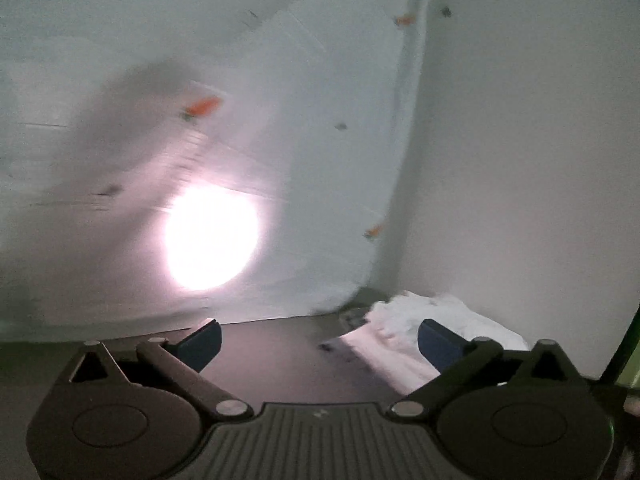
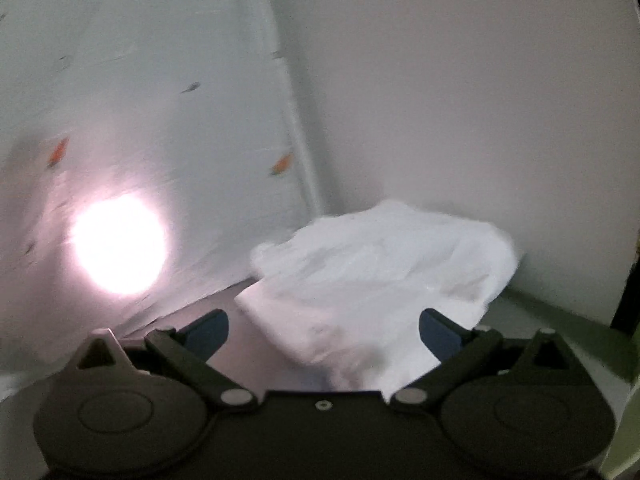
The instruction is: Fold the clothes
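Both the left gripper and right gripper gape wide and empty, the white garment lying rumpled in the corner, so I'd guess the next grab needs an edge.

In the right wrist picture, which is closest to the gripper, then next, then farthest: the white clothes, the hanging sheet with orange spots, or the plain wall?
From the right gripper:
1. White clothes: right in front, reaching between the open fingers.
2. Hanging sheet: on the left, behind the dark table.
3. Plain wall: on the right, behind the clothes; only slightly farther.
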A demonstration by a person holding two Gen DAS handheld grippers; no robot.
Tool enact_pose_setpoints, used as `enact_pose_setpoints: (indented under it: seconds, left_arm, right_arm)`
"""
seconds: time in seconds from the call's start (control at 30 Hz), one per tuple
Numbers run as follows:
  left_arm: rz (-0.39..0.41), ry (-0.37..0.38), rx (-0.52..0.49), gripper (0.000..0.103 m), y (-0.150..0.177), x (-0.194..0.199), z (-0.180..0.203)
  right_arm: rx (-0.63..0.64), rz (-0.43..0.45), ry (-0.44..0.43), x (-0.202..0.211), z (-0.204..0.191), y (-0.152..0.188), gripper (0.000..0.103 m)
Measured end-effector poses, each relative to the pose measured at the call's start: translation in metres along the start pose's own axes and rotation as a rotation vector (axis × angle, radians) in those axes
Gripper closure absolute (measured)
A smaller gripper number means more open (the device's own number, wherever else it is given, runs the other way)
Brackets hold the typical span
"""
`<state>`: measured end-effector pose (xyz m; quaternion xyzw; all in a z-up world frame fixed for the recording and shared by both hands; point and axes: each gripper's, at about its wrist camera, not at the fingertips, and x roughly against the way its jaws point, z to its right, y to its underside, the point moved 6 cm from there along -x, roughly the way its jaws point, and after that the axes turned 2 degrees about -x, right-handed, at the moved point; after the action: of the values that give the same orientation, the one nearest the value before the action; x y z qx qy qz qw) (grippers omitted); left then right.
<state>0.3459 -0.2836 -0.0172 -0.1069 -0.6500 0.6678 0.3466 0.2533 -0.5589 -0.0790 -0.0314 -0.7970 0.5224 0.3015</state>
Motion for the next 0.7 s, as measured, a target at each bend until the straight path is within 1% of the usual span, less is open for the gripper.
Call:
enact_pose_setpoints:
  seconds: [0.1,0.17,0.23,0.33,0.4,0.47,0.53,0.6,0.7]
  left_arm:
    - [0.061,-0.045,0.053,0.0,0.012,0.058,-0.019]
    - [0.056,-0.091,0.098,0.0,0.02,0.091,-0.032]
    - [0.018,-0.137,0.117,0.0,0.027,0.121,-0.045]
    - [0.047,-0.213,0.13,0.0,0.034,0.176,-0.063]
    - [0.064,-0.304,0.129,0.0,0.04,0.208,-0.073]
    - [0.064,-0.399,0.124,0.0,0.049,0.235,-0.079]
    - [0.005,-0.475,0.109,0.0,0.058,0.263,-0.086]
    - [-0.069,-0.528,0.125,0.0,0.07,0.286,-0.091]
    - [-0.123,-0.59,0.137,0.0,0.089,0.317,-0.095]
  right_arm:
    - [0.024,-0.011,-0.083,0.037,-0.039,0.017,0.0]
    - [0.066,-0.016,-0.129,0.06,-0.068,0.033,0.0]
    - [0.12,-0.024,-0.178,0.085,-0.095,0.05,0.0]
    - [0.189,-0.039,-0.256,0.12,-0.134,0.075,0.0]
    - [0.235,-0.053,-0.316,0.144,-0.157,0.09,0.0]
    - [0.294,-0.063,-0.362,0.168,-0.179,0.107,0.0]
    - [0.351,-0.076,-0.396,0.191,-0.197,0.122,0.0]
    - [0.393,-0.101,-0.422,0.21,-0.211,0.136,0.0]
    - [0.421,-0.14,-0.449,0.237,-0.223,0.154,0.0]
